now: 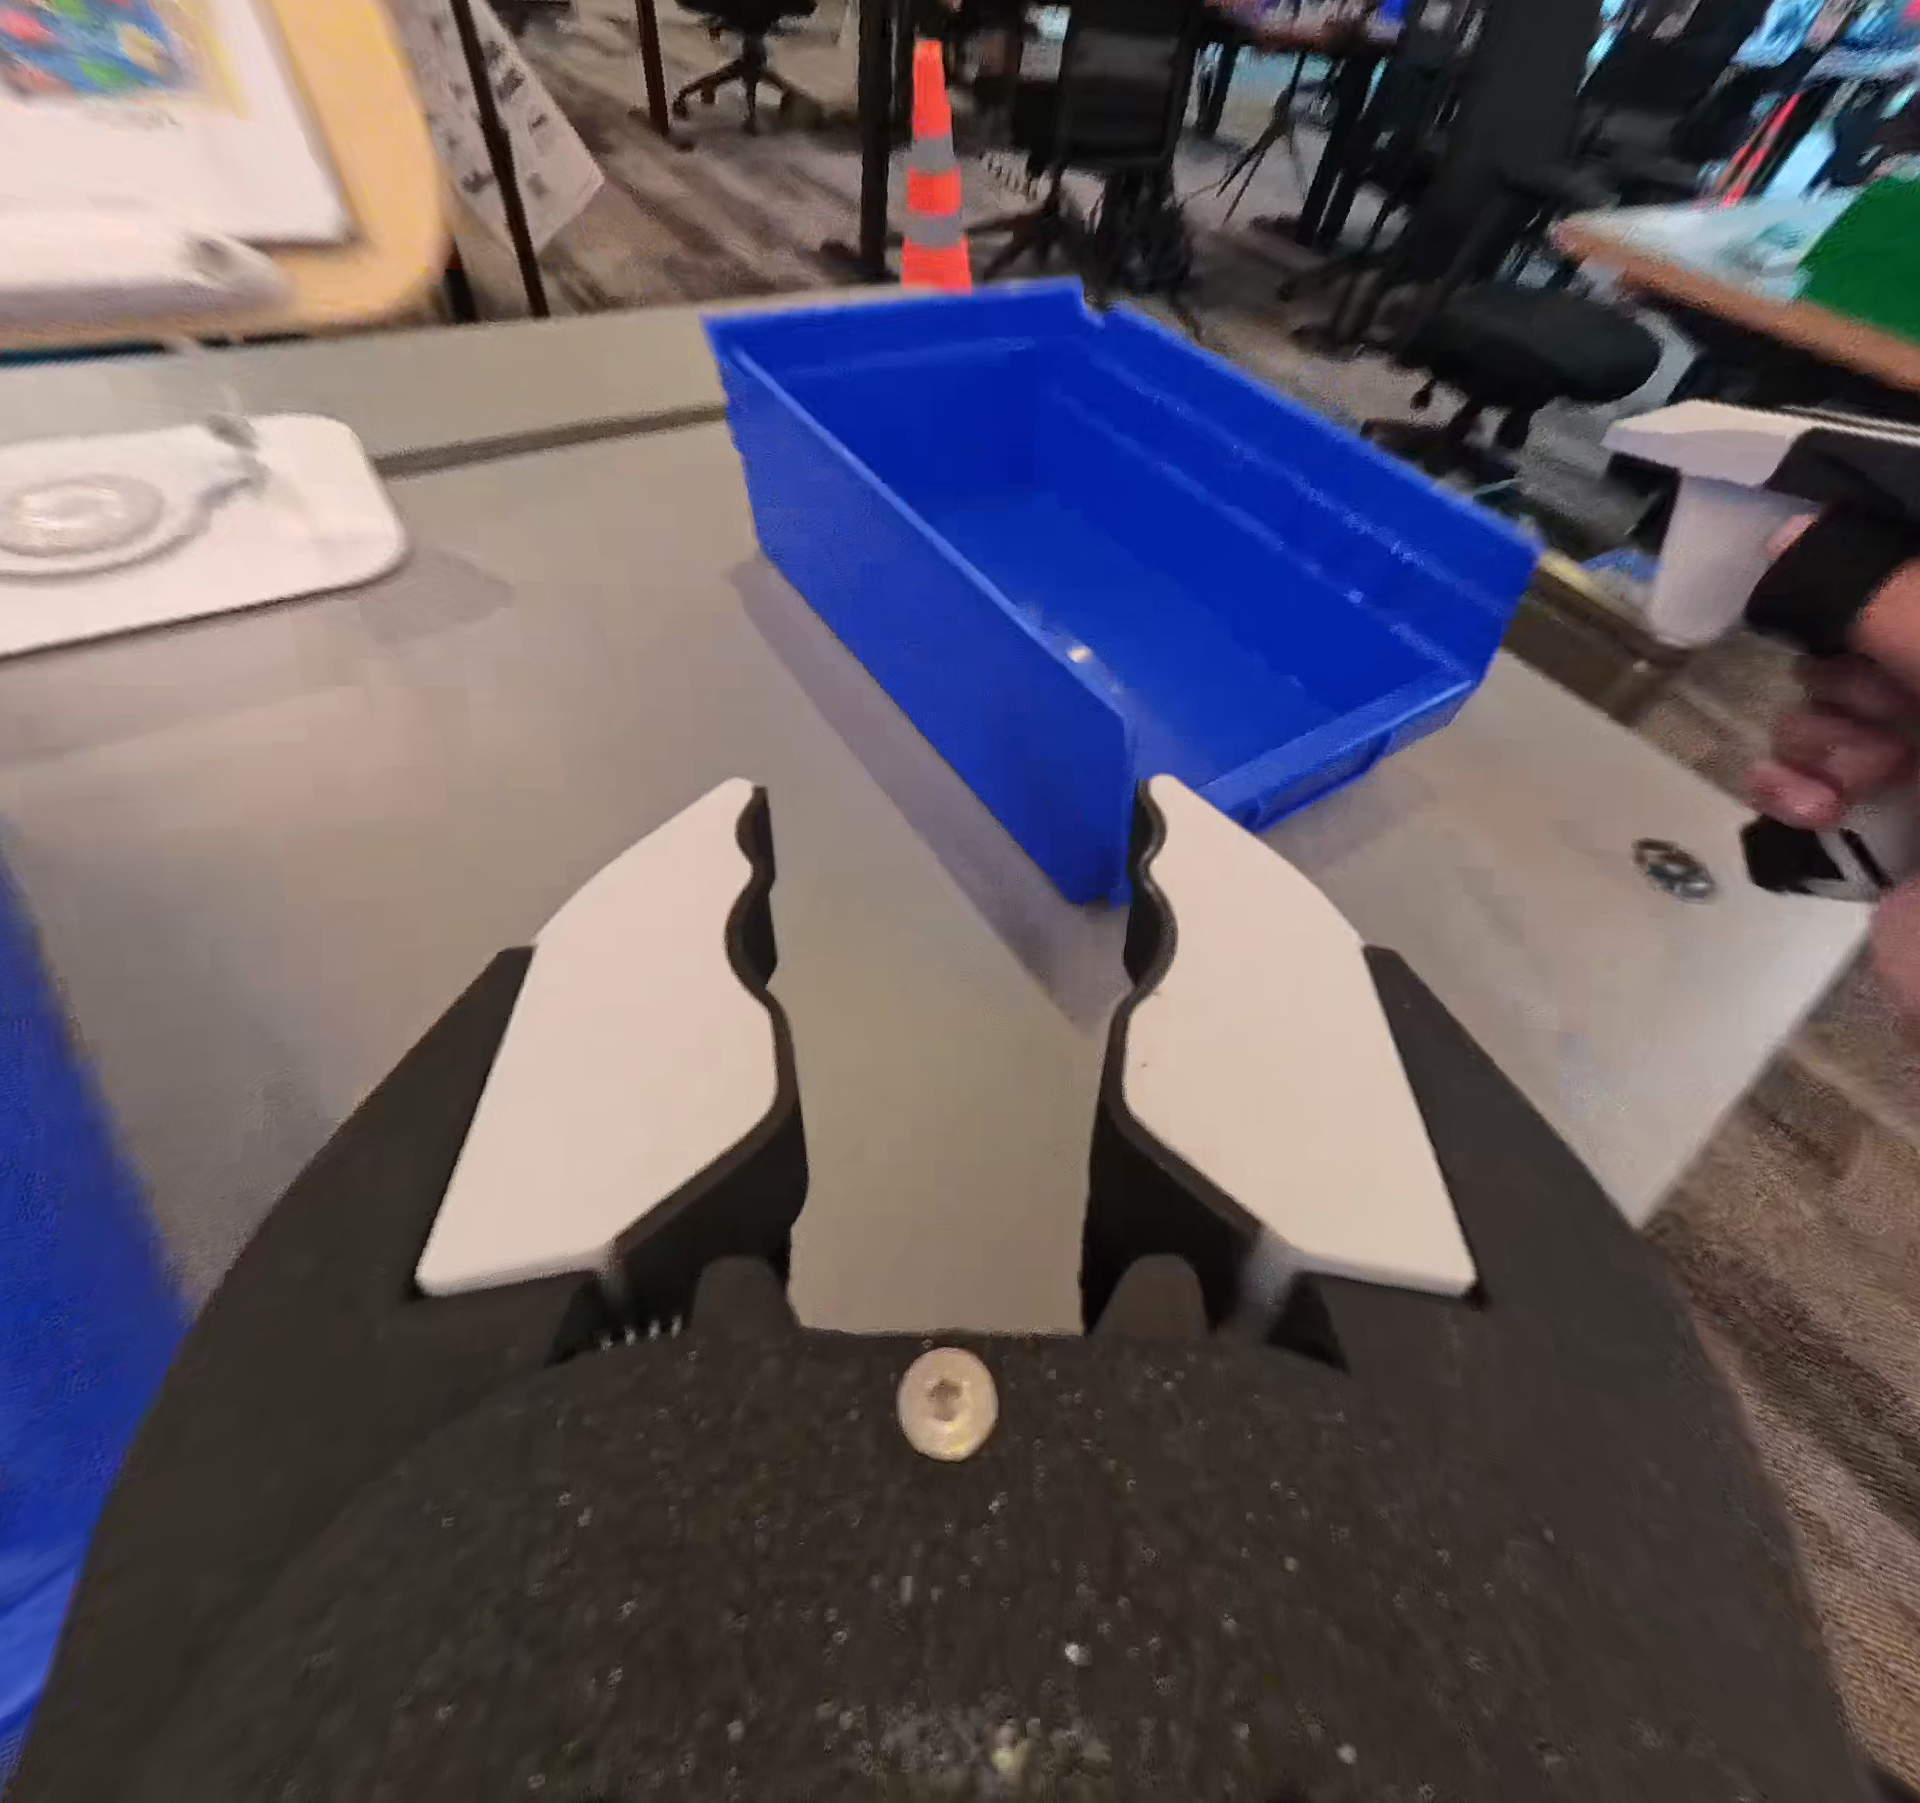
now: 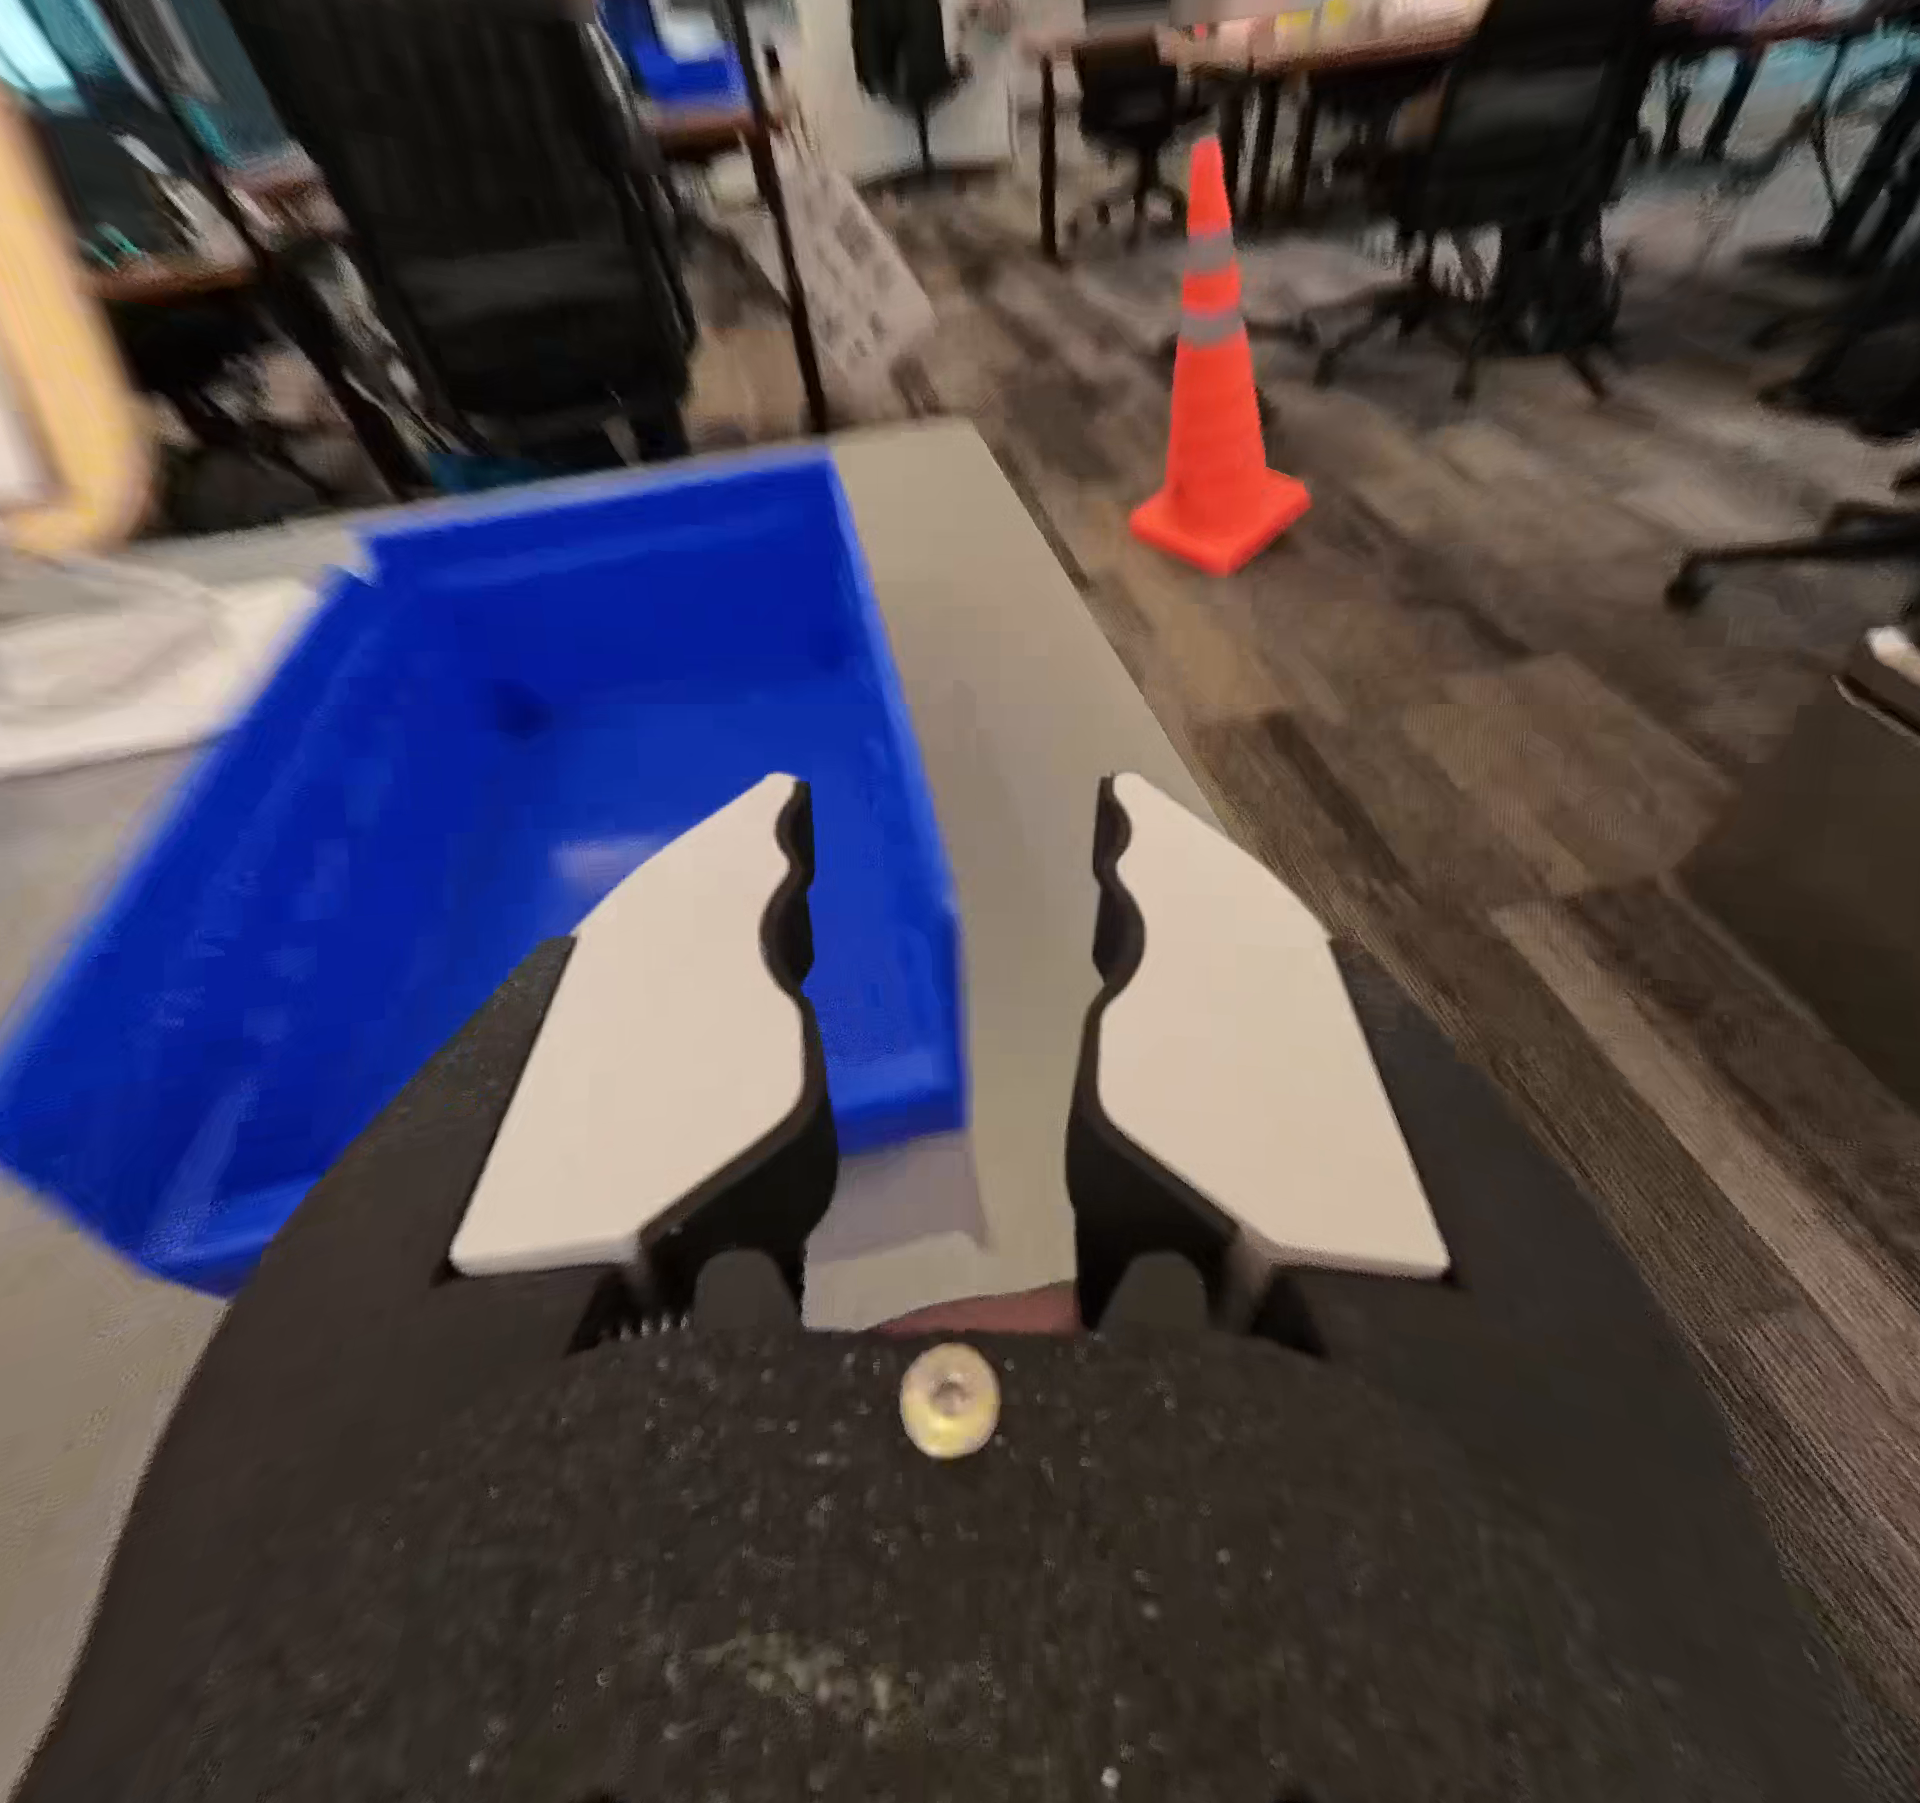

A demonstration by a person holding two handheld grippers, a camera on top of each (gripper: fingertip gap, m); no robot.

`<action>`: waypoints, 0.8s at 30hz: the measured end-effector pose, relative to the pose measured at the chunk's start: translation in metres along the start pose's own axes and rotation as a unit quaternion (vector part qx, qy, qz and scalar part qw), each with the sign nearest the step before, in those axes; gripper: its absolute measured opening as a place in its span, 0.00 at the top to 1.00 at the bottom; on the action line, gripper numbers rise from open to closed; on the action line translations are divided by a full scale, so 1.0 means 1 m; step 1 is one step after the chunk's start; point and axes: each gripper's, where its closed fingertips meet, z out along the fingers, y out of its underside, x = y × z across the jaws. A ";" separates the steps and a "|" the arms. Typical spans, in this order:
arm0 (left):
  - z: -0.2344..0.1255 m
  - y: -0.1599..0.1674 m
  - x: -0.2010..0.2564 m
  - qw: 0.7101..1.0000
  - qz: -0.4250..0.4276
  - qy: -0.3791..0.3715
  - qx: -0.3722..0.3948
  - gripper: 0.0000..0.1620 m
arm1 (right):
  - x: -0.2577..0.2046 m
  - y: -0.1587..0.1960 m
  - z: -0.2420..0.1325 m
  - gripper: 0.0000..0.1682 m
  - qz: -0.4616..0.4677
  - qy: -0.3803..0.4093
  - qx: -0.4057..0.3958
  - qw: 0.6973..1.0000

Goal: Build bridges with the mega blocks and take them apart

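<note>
Mega blocks cannot be seen; blue bin [image 1: 1049,548] sits empty near the bench's [image 1: 520,818] far edge, both grippers [image 1: 951,808] [image 2: 951,797] spread apart, holding nothing.

My left camera looks forward, low over the worktop [image 1: 520,818], toward the blue bin [image 1: 1039,558]. My right one views that bin [image 2: 468,766] from nearer; both share the orange cone [image 1: 935,184].
</note>
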 end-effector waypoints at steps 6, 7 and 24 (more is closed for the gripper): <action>-0.157 -0.024 -0.170 0.989 -0.008 -0.147 0.022 0.55 | -0.215 -0.054 -0.067 0.70 -0.039 -0.241 0.083 0.966; -0.182 -0.017 -0.202 0.983 -0.012 -0.181 0.021 0.55 | -0.257 -0.040 -0.073 0.70 -0.051 -0.280 0.067 0.956; -0.182 0.085 -0.318 0.963 -0.112 -0.241 -0.045 0.96 | -0.451 0.135 -0.043 0.98 -0.065 -0.225 -0.124 0.964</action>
